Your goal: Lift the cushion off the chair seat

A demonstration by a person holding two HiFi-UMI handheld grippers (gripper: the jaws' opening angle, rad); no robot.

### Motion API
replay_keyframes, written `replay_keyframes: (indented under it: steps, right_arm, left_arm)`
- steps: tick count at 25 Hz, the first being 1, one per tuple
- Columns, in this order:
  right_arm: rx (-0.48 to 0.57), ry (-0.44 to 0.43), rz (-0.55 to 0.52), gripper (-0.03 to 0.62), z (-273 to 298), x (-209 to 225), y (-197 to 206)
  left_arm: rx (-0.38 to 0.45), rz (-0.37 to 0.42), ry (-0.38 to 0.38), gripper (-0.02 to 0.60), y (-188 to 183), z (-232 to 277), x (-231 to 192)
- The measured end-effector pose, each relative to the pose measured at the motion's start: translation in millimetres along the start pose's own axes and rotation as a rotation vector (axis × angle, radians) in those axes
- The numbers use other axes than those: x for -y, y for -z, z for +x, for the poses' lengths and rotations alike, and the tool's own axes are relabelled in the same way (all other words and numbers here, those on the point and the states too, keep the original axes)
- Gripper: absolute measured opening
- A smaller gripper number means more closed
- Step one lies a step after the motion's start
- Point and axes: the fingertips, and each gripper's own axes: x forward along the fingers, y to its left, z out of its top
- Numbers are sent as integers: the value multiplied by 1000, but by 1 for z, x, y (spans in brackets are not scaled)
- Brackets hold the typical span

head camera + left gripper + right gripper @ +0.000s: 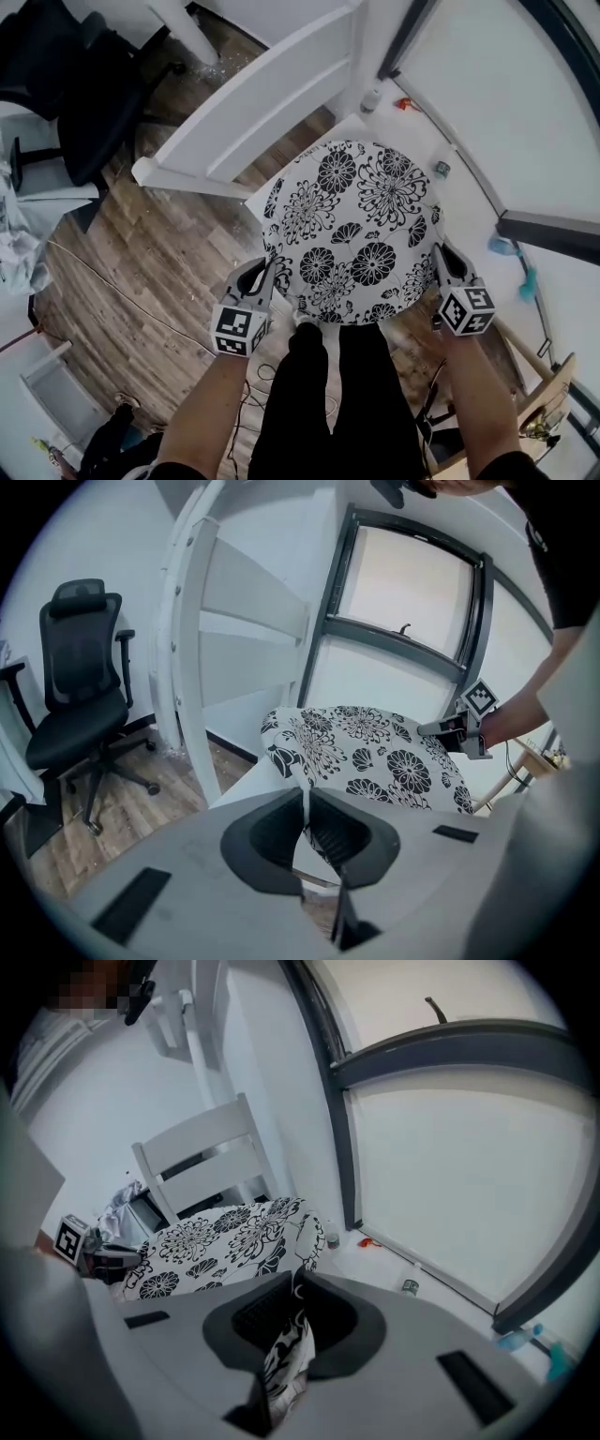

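A round cushion (352,230) with black flowers on white lies over the white chair seat (349,127). My left gripper (267,274) is shut on its near left edge. My right gripper (438,258) is shut on its near right edge. In the left gripper view the cushion (375,752) stretches away from the shut gripper (306,807), its near side a little above the white seat (246,785). Flowered fabric of the cushion (220,1237) is pinched in the right gripper (296,1283) in the right gripper view. Whether the far side rests on the seat is hidden.
The white chair backrest (272,94) stands behind the cushion. A black office chair (84,103) is at the far left on the wooden floor. A dark-framed window (506,103) is to the right, with small bottles (441,169) below it. My legs (337,403) are close to the seat.
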Motion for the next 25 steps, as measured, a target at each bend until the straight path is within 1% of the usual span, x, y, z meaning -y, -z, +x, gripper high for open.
replay_keyframes:
  steps: [10,16,20,25]
  right_arm:
    - [70,-31,6,41,-4,-2,-8]
    - [94,-61,4,41,-15,-10,-10]
    - [118,-80,22,41,-20,-15,-14]
    - [141,-107,1,41,-27,-21,-20]
  left_arm:
    - [45,72,-5,23,-10,-8,5]
    - [81,82,-22,23,-25,-14,9]
    - [85,109,-24,22,-33,-16,15]
    - [94,146,-11,21,-42,-25,25]
